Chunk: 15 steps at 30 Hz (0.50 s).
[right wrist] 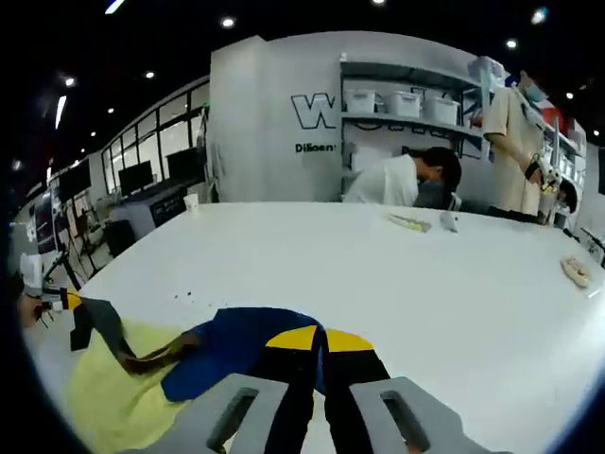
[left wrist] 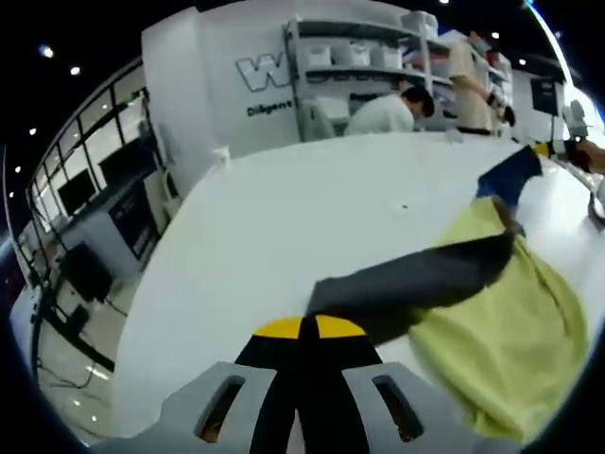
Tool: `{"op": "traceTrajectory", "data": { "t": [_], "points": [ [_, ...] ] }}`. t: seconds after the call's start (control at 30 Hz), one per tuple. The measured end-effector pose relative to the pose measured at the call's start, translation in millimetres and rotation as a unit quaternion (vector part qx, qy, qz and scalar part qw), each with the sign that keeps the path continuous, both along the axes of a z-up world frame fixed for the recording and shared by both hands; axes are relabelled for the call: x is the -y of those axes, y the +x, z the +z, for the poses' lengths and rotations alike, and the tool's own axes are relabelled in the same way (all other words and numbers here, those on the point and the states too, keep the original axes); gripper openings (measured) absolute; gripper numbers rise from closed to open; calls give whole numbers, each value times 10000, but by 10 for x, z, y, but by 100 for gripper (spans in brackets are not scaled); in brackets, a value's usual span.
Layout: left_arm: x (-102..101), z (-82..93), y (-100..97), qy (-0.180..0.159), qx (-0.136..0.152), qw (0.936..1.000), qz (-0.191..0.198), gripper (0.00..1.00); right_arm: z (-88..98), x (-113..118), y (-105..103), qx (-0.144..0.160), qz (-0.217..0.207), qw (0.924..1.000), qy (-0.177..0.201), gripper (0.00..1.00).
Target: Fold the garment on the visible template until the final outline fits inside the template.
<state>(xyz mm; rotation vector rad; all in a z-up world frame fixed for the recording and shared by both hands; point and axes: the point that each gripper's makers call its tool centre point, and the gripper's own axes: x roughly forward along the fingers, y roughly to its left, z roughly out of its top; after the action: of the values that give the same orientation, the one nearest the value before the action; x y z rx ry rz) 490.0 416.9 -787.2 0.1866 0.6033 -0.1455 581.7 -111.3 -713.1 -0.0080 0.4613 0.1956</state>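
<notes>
Left gripper (left wrist: pixel 301 331) clamped on garment's (left wrist: pixel 510 331) dark panel; right gripper (right wrist: pixel 321 342) clamped on its blue part. Garment on white table (right wrist: pixel 378 274). Far side: person (right wrist: pixel 402 178) bending, shelves (right wrist: pixel 406 95) with bins.

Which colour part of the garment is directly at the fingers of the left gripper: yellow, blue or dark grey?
The dark grey part. It runs right up to the left gripper, while the yellow part spreads beside it and the blue part lies at the far end.

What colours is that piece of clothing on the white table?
The garment is mostly pale yellow with dark grey and blue parts, best seen in the left gripper view.
</notes>
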Motion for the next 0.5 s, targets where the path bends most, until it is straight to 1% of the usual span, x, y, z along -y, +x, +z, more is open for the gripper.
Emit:
{"op": "traceTrajectory", "data": {
  "t": [0.03,0.07,0.1,0.13,0.17,0.27,0.33,0.37,0.47,0.5],
  "points": [
    [-7,3,20,8,15,10000,3,0,0,31,4,35,-60,10000,-30,0],
    [-28,-13,65,26,25,10000,19,0,-52,64,2,-30,-127,9999,2,0],
    [-51,-23,106,69,50,9999,59,0,-174,128,-8,-174,-220,9996,57,0],
    [-68,-30,121,90,50,9999,113,0,-209,144,5,-207,-268,9994,83,0],
    [-74,-37,129,97,54,9999,130,0,-220,157,9,-212,-297,9993,87,0],
    [-118,-45,174,62,124,9995,277,0,-295,329,58,-203,-541,9983,74,0],
    [-125,-43,171,26,163,9993,336,0,-306,383,89,-160,-635,9978,63,0],
    [-133,-59,172,40,155,9992,365,0,-327,446,113,-143,-757,9970,45,0],
    [-175,-123,181,33,94,9989,464,0,-394,583,148,-168,-941,9954,-25,0],
    [-192,-144,183,15,78,9987,499,0,-406,598,146,-182,-961,9952,-36,0]
  ]
}}
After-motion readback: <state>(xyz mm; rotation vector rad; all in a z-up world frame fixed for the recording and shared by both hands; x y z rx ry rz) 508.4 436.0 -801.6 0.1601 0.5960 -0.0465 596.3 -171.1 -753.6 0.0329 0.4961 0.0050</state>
